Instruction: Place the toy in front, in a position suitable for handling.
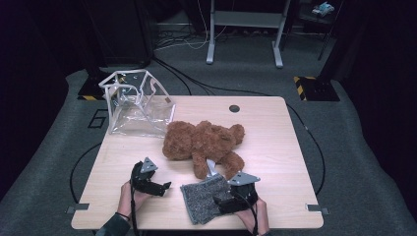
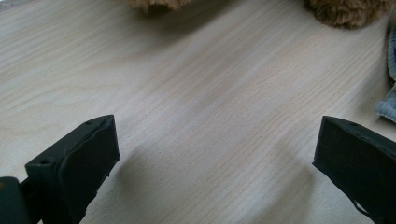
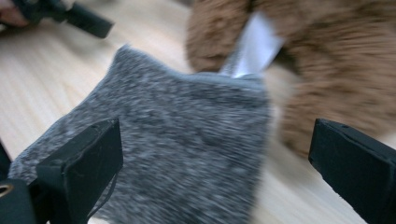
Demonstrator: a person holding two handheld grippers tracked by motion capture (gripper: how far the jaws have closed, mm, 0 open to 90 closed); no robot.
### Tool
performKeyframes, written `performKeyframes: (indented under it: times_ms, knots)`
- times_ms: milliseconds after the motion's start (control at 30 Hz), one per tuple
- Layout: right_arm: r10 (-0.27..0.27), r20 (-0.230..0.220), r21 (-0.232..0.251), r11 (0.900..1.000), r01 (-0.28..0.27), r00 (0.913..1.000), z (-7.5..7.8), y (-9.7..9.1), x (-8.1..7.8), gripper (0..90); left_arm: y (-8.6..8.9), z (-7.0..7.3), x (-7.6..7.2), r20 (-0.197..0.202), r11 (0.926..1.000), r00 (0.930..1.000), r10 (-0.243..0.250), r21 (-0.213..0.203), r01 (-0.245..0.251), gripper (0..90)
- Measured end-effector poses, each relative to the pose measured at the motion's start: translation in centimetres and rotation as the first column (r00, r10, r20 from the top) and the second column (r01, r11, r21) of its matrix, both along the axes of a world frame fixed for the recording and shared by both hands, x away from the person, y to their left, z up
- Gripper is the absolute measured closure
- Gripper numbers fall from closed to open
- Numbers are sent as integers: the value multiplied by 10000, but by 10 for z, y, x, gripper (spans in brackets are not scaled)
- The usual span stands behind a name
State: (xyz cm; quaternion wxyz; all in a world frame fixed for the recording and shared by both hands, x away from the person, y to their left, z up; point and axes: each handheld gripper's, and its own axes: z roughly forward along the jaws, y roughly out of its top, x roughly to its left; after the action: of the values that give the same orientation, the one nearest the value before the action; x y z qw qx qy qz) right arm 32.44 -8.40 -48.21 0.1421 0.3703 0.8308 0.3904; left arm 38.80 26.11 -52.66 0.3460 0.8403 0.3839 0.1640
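The grey knit garment (image 1: 205, 199) lay flat at the tabletop's (image 1: 275, 147) six o'clock edge, just below the brown teddy bear's (image 1: 201, 142) legs. The right hand-held gripper (image 3: 215, 163) hovered over it, jaws wide, holding nothing. The left hand-held gripper (image 1: 157, 186), also open and empty, sat at seven o'clock. Dressing the bear seemingly remained undone.

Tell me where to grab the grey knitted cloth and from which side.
Take the grey knitted cloth by its bare near-left corner, probably coming in low from the table's near edge. It lies flat, so only an edge offers a pinch, and its far edge sits against the teddy bear and white tag.
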Motion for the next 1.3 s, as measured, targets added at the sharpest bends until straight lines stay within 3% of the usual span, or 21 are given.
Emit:
performKeyframes:
  times_ms: [133,267,400,533,667,833,967,1300]
  knots:
    - [824,-306,-255,9962,-832,9961,-9,21,-3,47,0,-4,0,66,9999,9999,148,-14,-148,0]
    - [1304,-572,-637,9889,-1340,9898,-21,37,-3,112,0,-5,0,103,9999,9998,164,-28,-163,0]
    - [1324,-812,-1009,9850,-1403,9879,-30,41,0,221,1,-4,1,80,10000,10000,28,31,-28,0]
    - [1218,-714,-1092,9856,-1292,9900,-33,38,1,353,1,-5,2,75,10000,10000,43,-28,-42,0]
    - [1204,-613,-949,9875,-1258,9908,-33,32,3,554,1,-5,2,75,10000,10000,50,-35,-49,0]
    - [1060,-575,-738,9912,-1101,9927,-33,25,7,716,0,-5,1,67,9999,9999,139,-80,-138,0]
    - [1026,-549,-690,9919,-1063,9932,-33,24,6,760,0,-5,1,64,9999,9999,138,-81,-138,0]
    - [1213,-349,-513,9911,-1230,9920,-21,14,-3,770,1,-5,1,34,9999,9999,104,-92,-104,0]
